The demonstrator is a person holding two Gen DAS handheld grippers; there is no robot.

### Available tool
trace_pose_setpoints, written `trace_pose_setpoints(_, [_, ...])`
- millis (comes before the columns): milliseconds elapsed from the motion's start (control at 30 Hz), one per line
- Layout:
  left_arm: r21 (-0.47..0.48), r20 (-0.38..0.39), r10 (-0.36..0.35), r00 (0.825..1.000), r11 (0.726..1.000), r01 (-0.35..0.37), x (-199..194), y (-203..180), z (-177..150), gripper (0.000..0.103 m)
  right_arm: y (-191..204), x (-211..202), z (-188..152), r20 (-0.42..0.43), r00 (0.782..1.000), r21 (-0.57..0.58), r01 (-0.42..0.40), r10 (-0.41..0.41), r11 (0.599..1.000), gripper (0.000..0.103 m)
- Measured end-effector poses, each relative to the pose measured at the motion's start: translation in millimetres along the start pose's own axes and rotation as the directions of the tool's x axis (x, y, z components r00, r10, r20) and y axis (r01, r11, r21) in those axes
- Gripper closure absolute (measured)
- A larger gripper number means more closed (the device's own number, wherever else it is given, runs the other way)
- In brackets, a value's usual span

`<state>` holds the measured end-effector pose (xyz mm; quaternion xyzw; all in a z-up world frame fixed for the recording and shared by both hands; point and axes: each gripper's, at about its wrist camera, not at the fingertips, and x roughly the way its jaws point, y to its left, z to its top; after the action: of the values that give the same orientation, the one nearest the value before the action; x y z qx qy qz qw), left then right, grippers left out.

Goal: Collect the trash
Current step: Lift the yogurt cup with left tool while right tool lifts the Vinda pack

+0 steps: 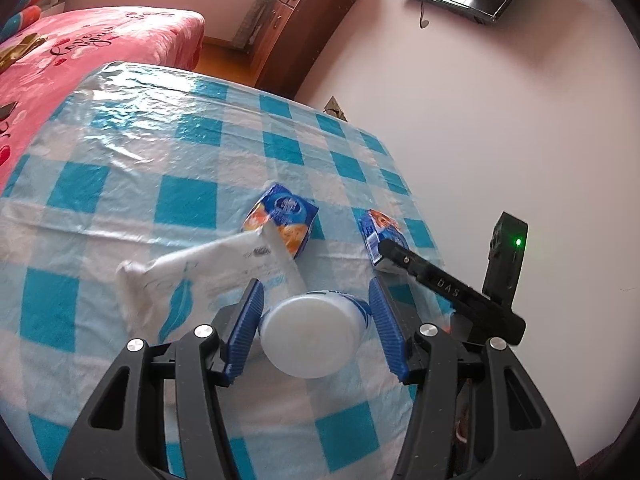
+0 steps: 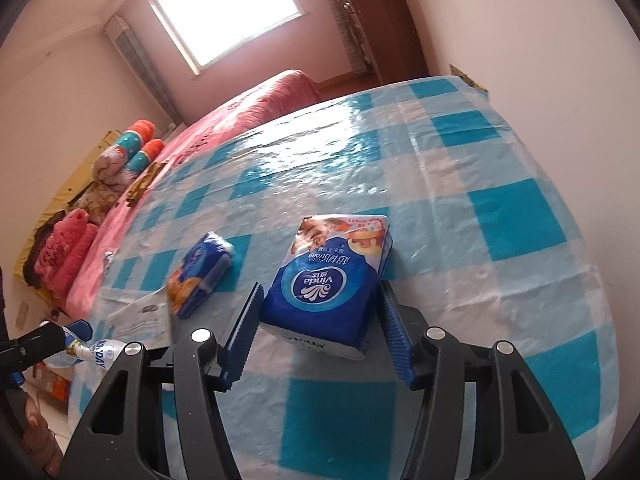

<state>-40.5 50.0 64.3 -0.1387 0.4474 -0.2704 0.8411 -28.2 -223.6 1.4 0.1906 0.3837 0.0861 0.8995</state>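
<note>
Trash: left gripper (image 1: pixel 316 324) is clasping a white cup (image 1: pixel 310 336); right gripper (image 2: pixel 320 328) is straddling a tissue pack (image 2: pixel 326 280), grip unclear.

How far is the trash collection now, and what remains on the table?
Nothing looks collected yet. The left gripper holds a white plastic cup. The right gripper has closed around the blue Vinda tissue pack. The smaller blue pack and the white plastic wrapper lie on the checked tablecloth.
</note>
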Motion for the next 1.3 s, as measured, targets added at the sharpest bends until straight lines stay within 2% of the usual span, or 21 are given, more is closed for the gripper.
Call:
trace_pose_setpoints(67, [0.019, -0.005, 0.007, 1.0, 1.0, -0.007, -5.1, 0.3, -7.9, 0.047, 7.9, -3.6, -2.7, 0.004, 1.0, -0.02, -0.007, 0.007, 1.0, 0.046])
trace_pose_setpoints(133, [0.041, -0.029, 0.005, 1.0, 0.999, -0.004, -9.0, 2.6, -20.6, 0.061, 14.9, -6.9, -4.0, 0.011, 1.0, -0.041, -0.023, 0.024, 0.999, 0.047])
trace_pose_setpoints(233, [0.054, -0.071, 0.016, 0.997, 0.998, -0.012, -9.2, 8.7, -41.9, 0.061, 26.1, -12.4, -6.6, 0.015, 0.999, -0.069, -0.028, 0.029, 0.997, 0.052])
trace_pose_setpoints(267, [0.049, -0.087, 0.016, 0.996, 0.999, -0.012, -7.6, 11.7, -48.6, 0.061, 30.0, -12.5, -8.1, 0.005, 1.0, -0.083, -0.026, 0.027, 0.996, 0.074])
trace_pose_setpoints(300, [0.044, -0.107, 0.019, 0.994, 0.999, -0.015, -5.4, 15.5, -56.8, 0.061, 31.8, -12.7, -9.6, 0.001, 1.0, -0.088, -0.027, 0.027, 0.996, 0.076])
trace_pose_setpoints(400, [0.037, -0.122, 0.031, 0.992, 0.999, -0.027, -4.0, 22.6, -73.4, 0.06, 35.5, -11.2, -20.2, -0.025, 1.0, -0.108, 0.004, -0.006, 0.994, 0.076])
trace_pose_setpoints(467, [0.034, -0.12, 0.035, 0.992, 0.999, -0.031, -5.2, 23.5, -75.4, 0.054, 32.1, -13.2, -25.7, -0.025, 1.0, -0.097, -0.002, 0.0, 0.995, 0.075])
trace_pose_setpoints(533, [0.059, -0.119, 0.046, 0.992, 0.997, -0.039, -5.2, 20.0, -75.5, 0.042, 28.3, -17.5, -28.3, -0.023, 1.0, -0.09, -0.003, 0.001, 0.996, 0.065])
trace_pose_setpoints(567, [0.076, -0.12, 0.051, 0.991, 0.996, -0.042, -4.6, 17.1, -75.6, 0.04, 27.4, -19.0, -29.1, -0.022, 1.0, -0.091, 0.003, -0.005, 0.996, 0.048])
trace_pose_setpoints(600, [0.106, -0.122, 0.058, 0.991, 0.993, -0.045, -3.6, 12.5, -76.0, 0.038, 27.3, -21.4, -29.8, -0.017, 1.0, -0.096, 0.008, -0.01, 0.995, 0.036])
trace_pose_setpoints(667, [0.158, -0.129, 0.06, 0.99, 0.987, -0.039, -0.7, 4.5, -76.3, 0.035, 29.6, -24.4, -30.4, -0.003, 1.0, -0.109, 0.01, -0.011, 0.994, 0.034])
trace_pose_setpoints(800, [0.303, -0.154, 0.07, 0.986, 0.953, -0.02, 10.5, -18.9, -79.9, 0.032, 39.1, -17.5, -28.7, -0.016, 1.0, -0.126, -0.001, -0.001, 0.992, 0.026])
trace_pose_setpoints(867, [0.34, -0.153, 0.096, 0.983, 0.939, -0.039, 17.0, -25.2, -80.4, 0.032, 47.9, -12.8, -29.3, -0.025, 1.0, -0.154, 0.002, -0.006, 0.988, 0.026])
trace_pose_setpoints(933, [0.357, -0.155, 0.116, 0.981, 0.933, -0.054, 23.1, -25.5, -80.2, 0.032, 58.8, -4.8, -29.6, -0.033, 0.998, -0.204, 0.04, -0.048, 0.978, 0.021])
trace_pose_setpoints(1033, [0.404, -0.135, 0.17, 0.976, 0.909, -0.102, 30.3, -30.4, -83.1, 0.032, 68.0, 8.9, -31.2, -0.052, 0.991, -0.257, 0.105, -0.122, 0.961, 0.021])
trace_pose_setpoints(1167, [0.437, -0.105, 0.208, 0.972, 0.888, -0.142, 31.7, -36.1, -87.3, 0.036, 67.9, 18.0, -30.6, -0.082, 0.985, -0.253, 0.124, -0.15, 0.959, 0.021])
trace_pose_setpoints(1233, [0.456, -0.083, 0.243, 0.967, 0.872, -0.18, 31.4, -37.6, -89.2, 0.042, 69.6, 17.8, -30.7, -0.067, 0.981, -0.265, 0.158, -0.181, 0.951, 0.033])
trace_pose_setpoints(1300, [0.444, -0.076, 0.239, 0.968, 0.877, -0.182, 28.6, -36.1, -90.0, 0.042, 70.3, 17.7, -31.4, -0.062, 0.979, -0.272, 0.172, -0.195, 0.947, 0.047])
